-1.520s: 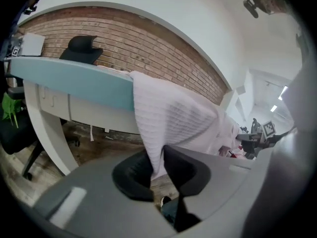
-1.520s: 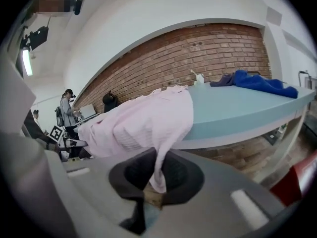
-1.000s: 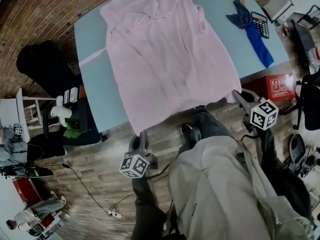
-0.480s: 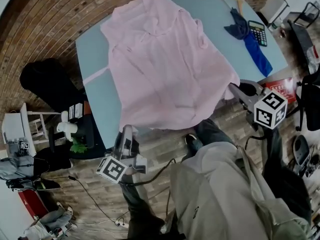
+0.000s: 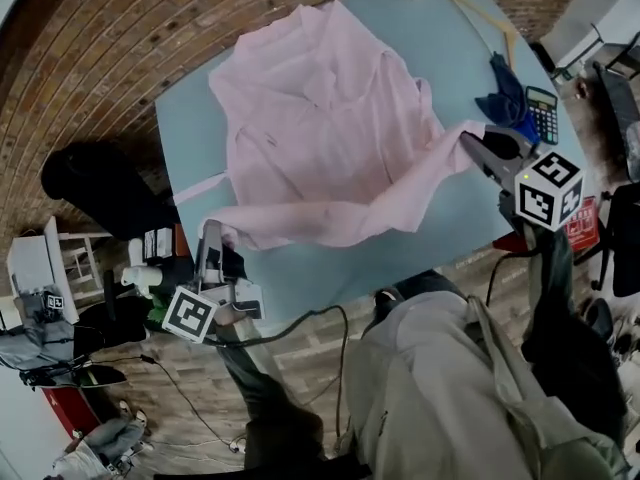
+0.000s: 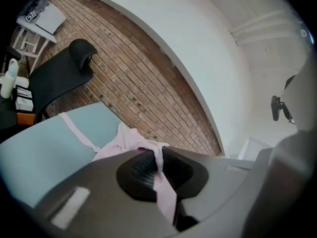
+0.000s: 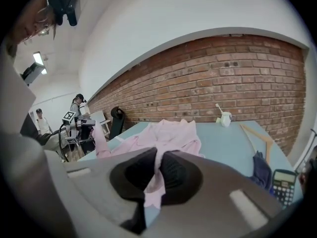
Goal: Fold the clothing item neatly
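Head view shows the pink shirt (image 5: 320, 128) lying on the light-blue tabletop (image 5: 440, 228), its near hem held up between the left tongs (image 5: 212, 233), pinching one corner of the shirt, and the right tongs (image 5: 472, 140), pinching the other corner.

Lab-like workroom: brick wall (image 7: 237, 73), pale blue worktable (image 5: 440, 230), calculator (image 5: 543, 114), black office chair (image 6: 64, 73).

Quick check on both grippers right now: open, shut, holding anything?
Left gripper: closed, pinching an edge of the pink shirt.
Right gripper: closed, pinching another edge of the pink shirt.
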Tool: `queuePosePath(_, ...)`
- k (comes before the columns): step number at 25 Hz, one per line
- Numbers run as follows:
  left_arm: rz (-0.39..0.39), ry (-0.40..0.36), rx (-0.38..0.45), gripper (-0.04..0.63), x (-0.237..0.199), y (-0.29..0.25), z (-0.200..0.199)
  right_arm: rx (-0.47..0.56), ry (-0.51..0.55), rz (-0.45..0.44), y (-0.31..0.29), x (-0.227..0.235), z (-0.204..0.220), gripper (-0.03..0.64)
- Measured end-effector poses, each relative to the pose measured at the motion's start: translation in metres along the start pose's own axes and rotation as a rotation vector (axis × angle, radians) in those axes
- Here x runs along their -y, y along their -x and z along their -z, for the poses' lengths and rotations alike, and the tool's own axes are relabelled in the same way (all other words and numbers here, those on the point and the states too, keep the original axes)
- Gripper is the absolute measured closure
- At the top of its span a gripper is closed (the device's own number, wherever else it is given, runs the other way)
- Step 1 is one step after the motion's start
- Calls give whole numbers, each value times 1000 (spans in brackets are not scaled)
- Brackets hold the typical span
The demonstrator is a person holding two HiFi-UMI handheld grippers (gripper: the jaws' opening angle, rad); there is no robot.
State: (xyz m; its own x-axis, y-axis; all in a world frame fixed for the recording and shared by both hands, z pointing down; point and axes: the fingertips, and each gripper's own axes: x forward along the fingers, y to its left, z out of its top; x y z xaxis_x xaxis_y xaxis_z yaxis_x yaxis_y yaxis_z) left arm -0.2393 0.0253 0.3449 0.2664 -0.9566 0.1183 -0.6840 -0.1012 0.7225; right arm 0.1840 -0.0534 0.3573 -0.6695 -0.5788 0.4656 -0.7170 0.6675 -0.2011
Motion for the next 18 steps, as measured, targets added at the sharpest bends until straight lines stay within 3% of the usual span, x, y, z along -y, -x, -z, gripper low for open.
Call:
queuePosePath(3,-82,-8,8,581,-28,-27,-13,-15,3,-5,-34,29,-15,603)
queuePosePath(6,-221,-77,-33,581,-63,-42,-13,-37,10,6,-67,50,-20,603)
queuePosePath(9,-299,-154,-73,581,-84,-56,-15,-69,7,15,-99,65,-17,603)
queuePosePath(13,-331,-186,-99,581,-105,-72,-19,-107,10,45,-132,78,-16,603)
queuePosePath(18,-360,-229,-92,581,-135,-86,-34,-80,32,111,-156,97,-30,603)
